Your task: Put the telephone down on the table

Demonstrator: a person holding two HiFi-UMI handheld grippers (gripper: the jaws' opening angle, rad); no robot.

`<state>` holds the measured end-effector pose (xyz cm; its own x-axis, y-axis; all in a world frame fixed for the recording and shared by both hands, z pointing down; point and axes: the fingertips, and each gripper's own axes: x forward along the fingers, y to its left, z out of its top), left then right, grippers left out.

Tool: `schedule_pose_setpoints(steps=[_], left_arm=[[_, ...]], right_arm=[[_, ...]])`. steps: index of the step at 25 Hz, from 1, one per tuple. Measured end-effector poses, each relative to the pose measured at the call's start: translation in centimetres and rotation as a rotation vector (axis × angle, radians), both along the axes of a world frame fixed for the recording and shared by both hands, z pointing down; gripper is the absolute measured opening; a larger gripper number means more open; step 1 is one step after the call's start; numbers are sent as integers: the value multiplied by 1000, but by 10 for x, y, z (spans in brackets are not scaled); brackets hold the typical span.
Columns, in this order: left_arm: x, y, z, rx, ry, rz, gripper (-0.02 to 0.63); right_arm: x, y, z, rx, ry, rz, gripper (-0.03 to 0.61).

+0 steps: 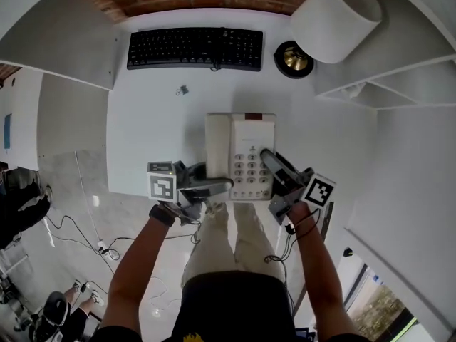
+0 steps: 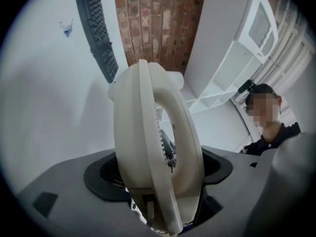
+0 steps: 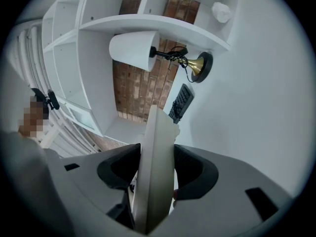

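Observation:
A cream push-button telephone [image 1: 241, 155], its handset on the cradle at the left, is held over the white table [image 1: 157, 127] near the front edge. I cannot tell whether it touches the tabletop. My left gripper [image 1: 217, 186] is shut on its near left corner. In the left gripper view the telephone [image 2: 148, 147] stands edge-on between the jaws of the left gripper [image 2: 158, 181]. My right gripper [image 1: 274, 166] is shut on the right edge. In the right gripper view that edge of the telephone [image 3: 155, 167] fills the gap between the jaws of the right gripper [image 3: 157, 174].
A black keyboard [image 1: 194, 48] lies at the table's back, with a small clip [image 1: 183, 90] in front of it. A lamp with a white shade [image 1: 335, 9] and brass base [image 1: 293, 59] stands back right. White shelves flank the table. A person [image 2: 269, 127] stands off to the side.

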<state>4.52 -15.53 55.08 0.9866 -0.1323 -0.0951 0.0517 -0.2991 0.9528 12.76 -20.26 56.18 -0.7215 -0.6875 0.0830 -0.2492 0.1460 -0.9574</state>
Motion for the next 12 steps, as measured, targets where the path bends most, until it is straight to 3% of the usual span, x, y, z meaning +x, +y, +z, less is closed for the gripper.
schedule_pose_setpoints(steps=[6, 12], left_arm=[[5, -31, 37, -29, -3, 25, 414], [6, -52, 57, -59, -29, -15, 416]], right_arm=[[6, -27, 44, -50, 37, 20, 204], [4, -46, 66, -70, 41, 13, 206]])
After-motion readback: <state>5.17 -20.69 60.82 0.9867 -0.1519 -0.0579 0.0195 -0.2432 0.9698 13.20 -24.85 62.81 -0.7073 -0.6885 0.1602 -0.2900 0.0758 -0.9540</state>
